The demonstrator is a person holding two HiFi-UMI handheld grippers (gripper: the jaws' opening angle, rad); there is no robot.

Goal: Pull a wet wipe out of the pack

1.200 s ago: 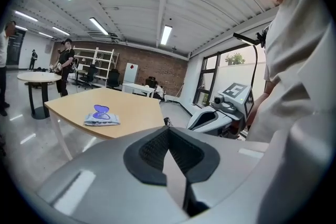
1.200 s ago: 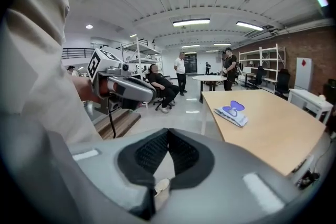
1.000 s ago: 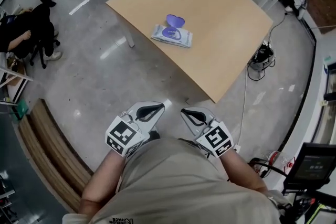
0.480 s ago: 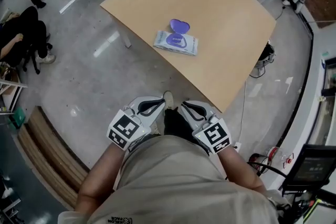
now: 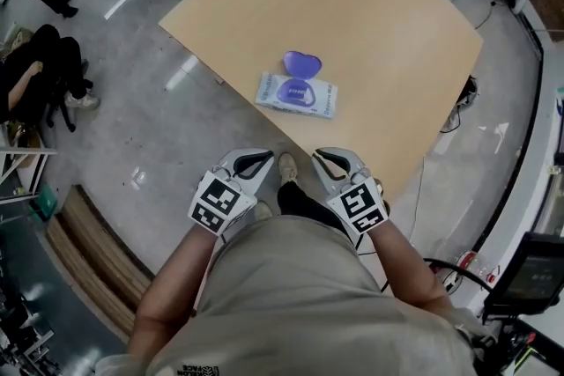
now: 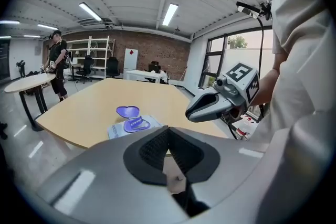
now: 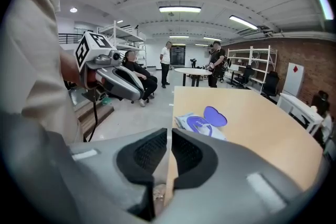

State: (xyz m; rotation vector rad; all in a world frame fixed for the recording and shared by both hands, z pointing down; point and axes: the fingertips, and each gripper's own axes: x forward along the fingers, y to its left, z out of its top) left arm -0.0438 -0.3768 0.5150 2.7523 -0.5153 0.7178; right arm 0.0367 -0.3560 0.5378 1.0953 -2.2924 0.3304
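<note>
Both pairs of jaws are together and hold nothing. The left gripper (image 5: 254,163) and right gripper (image 5: 332,163) hover short of the table (image 5: 388,13). The pack (image 5: 297,94) lies near its close edge, lid (image 5: 301,63) open. The wipe is likely soft and damp: pinch it at the opening and pin the light pack. The tabletop around is bare.

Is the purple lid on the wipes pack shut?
No, the purple lid is flipped open, lying past the far edge of the wipes pack.
</note>
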